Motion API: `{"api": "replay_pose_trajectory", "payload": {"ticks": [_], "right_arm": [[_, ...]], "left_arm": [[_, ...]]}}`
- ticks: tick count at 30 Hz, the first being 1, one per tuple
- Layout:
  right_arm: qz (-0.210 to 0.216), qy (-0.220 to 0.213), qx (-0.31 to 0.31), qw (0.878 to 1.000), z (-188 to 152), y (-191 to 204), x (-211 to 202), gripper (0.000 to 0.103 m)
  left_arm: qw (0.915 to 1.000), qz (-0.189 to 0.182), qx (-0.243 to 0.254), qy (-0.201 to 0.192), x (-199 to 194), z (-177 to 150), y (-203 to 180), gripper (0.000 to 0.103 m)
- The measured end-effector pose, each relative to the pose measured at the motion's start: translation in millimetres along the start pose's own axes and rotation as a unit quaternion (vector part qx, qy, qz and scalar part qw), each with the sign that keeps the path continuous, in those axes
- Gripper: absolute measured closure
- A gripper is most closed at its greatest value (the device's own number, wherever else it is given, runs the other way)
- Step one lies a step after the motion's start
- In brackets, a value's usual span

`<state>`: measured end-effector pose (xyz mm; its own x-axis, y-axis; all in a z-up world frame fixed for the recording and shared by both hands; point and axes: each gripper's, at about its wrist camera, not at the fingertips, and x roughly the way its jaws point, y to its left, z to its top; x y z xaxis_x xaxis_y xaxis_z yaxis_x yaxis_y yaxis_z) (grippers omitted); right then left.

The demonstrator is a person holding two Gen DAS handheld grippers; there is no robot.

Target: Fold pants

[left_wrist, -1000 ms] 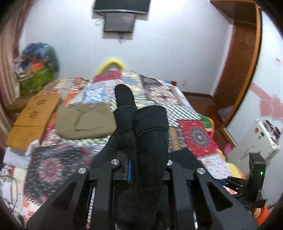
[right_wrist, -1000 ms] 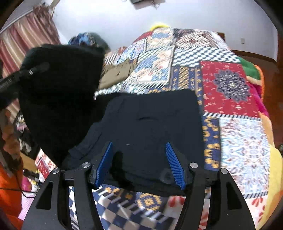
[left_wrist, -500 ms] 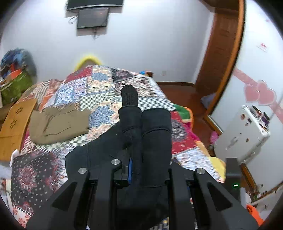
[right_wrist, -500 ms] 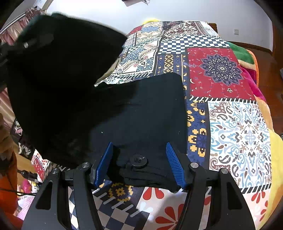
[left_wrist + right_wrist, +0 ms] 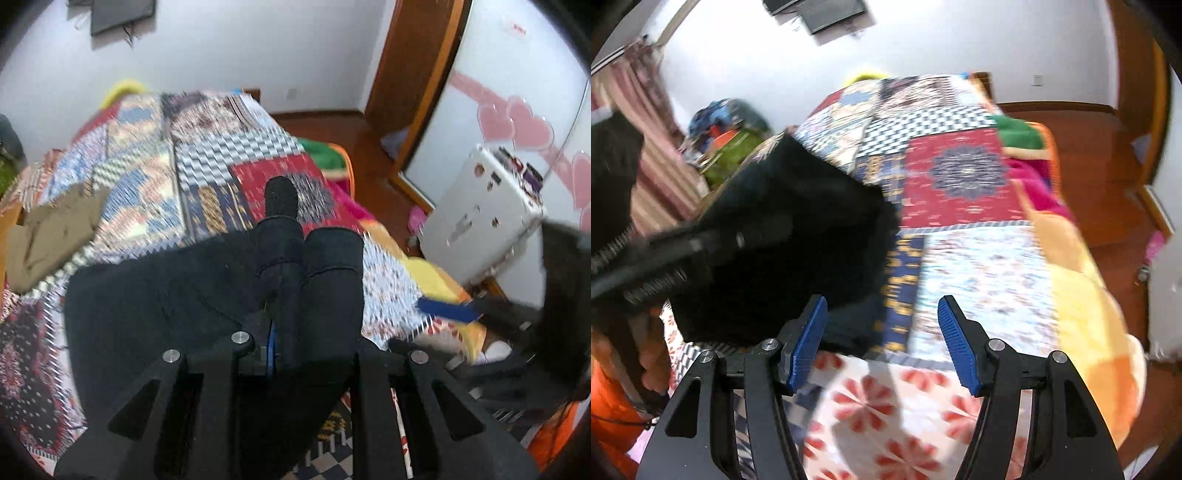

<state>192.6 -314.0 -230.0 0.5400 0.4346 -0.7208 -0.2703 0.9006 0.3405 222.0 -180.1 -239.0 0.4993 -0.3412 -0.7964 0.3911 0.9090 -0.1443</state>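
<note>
We have the left hand-held gripper (image 5: 286,325) pinching the black pants (image 5: 155,295), bunched and lifted over the patchwork bed (image 5: 207,173). Right hand-held gripper (image 5: 882,343) is spread, empty, just beside the pants. Fabric looks soft, floppy, light; best grabbed at a hem edge.

You have one pair of black pants (image 5: 155,291), one tan garment (image 5: 51,232), one patchwork bed (image 5: 207,155), two tools, left (image 5: 295,332) and right (image 5: 882,343), one white case (image 5: 484,218) and one wall screen (image 5: 831,14)
</note>
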Motion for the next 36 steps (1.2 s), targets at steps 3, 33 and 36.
{"api": "replay_pose_trajectory", "payload": {"ticks": [3,33,36], "right_arm": [[-0.02,-0.009,0.016,1.0,-4,-16,-15,0.043],[0.007,0.017,-0.061,0.998,4,61,26,0.043],[-0.006,0.037,-0.074,0.997,-6,62,39,0.042]], "left_arm": [[0.9995,0.001,0.006,0.03,13,-10,-7,0.086],[0.991,0.067,-0.107,0.045,-50,-73,132,0.033],[0.9894,0.048,-0.128,0.05,-40,-87,143,0.027]]}}
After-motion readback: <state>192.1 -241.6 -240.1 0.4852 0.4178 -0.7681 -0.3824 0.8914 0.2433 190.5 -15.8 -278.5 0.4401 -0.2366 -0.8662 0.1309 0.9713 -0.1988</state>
